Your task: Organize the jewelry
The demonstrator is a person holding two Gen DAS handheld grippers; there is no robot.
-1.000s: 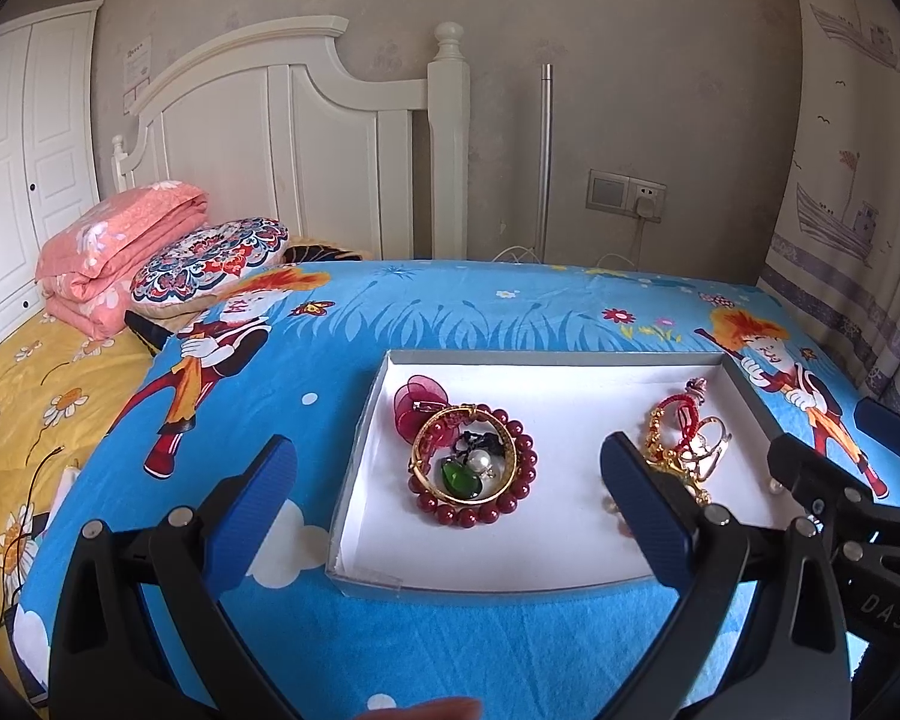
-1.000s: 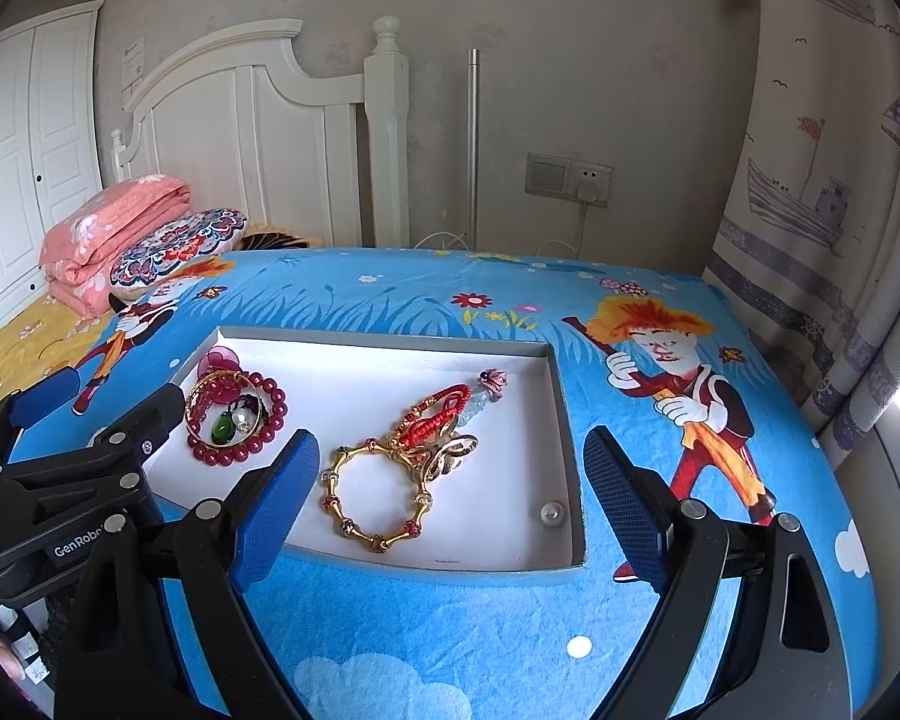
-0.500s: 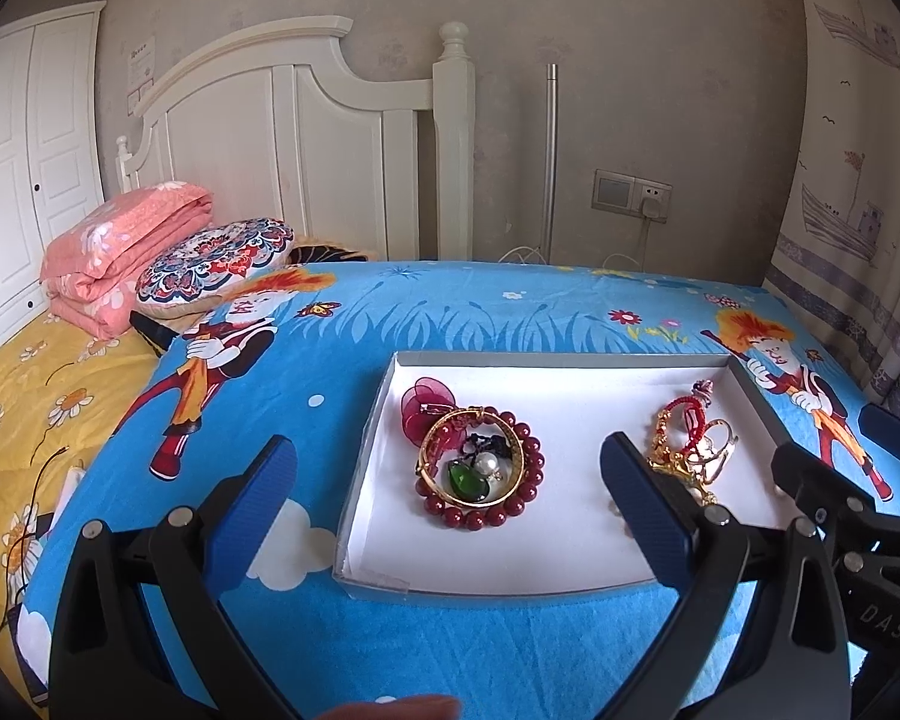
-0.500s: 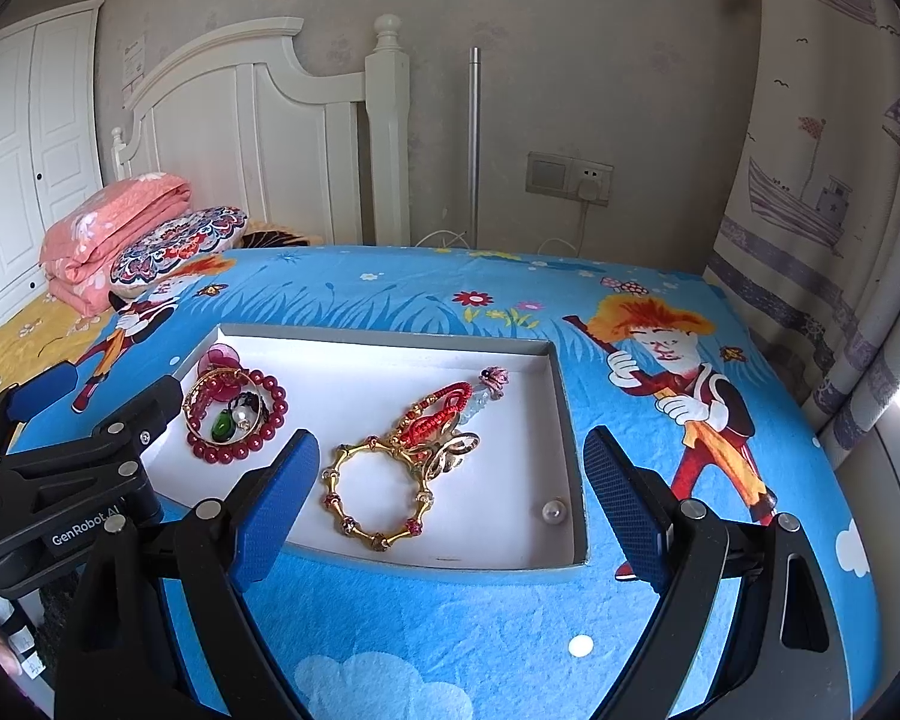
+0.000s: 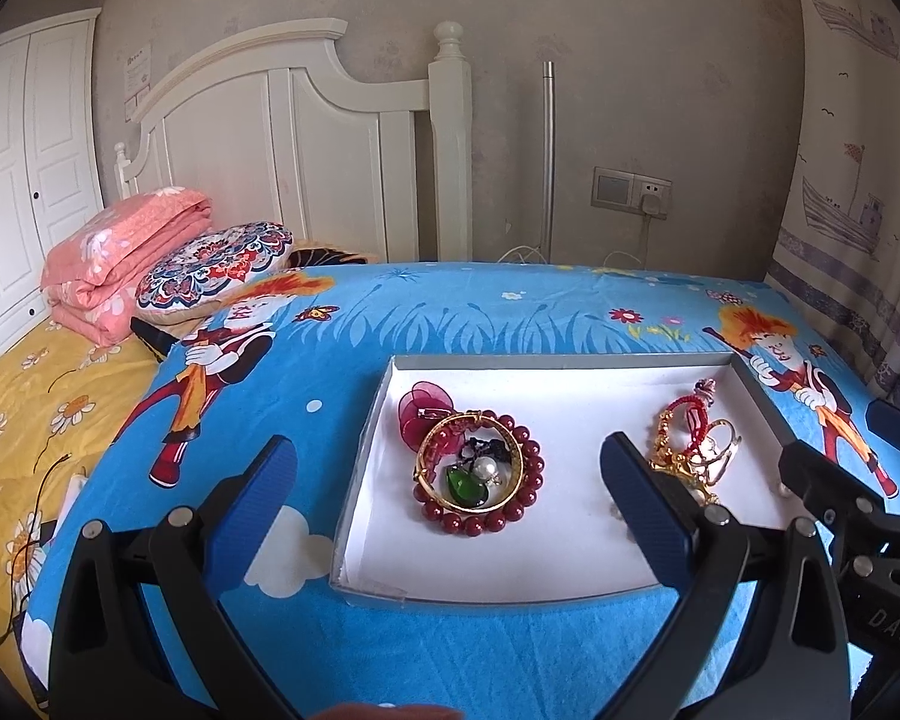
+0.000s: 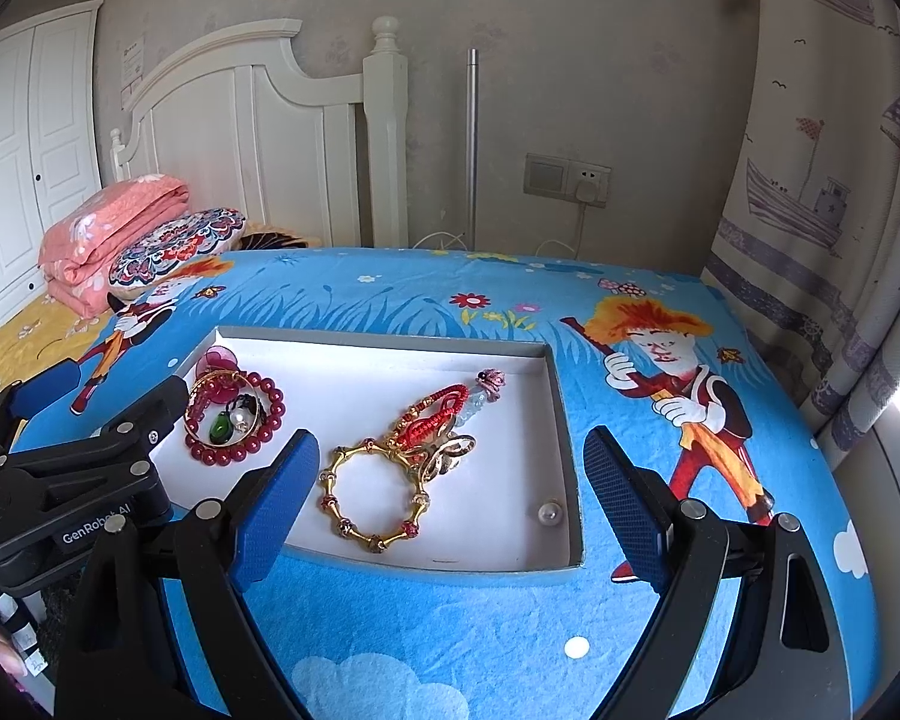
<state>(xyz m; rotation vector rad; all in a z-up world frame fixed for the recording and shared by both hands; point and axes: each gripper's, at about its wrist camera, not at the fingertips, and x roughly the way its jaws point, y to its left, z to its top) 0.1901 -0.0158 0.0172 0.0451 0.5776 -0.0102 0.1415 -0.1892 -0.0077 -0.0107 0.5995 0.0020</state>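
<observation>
Both wrist views close, angled down, sharing tray [image 5: 366,438]

Bright daylight from right, by curtain [image 6: 822,192]; soft shadows; sharp centre; fisheye bends edges, dark vignette in corners.

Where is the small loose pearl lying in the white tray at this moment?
In the right wrist view, the pearl lies alone in the white tray's near right corner, right of the gold bangle.

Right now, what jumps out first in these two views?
The white tray on the bright blue cartoon bedspread, with jewelry in two heaps: a red bead bracelet ringing a gold bangle and green pendant at its left, a gold bracelet with red cord at its right. Both tongs hover open.
</observation>
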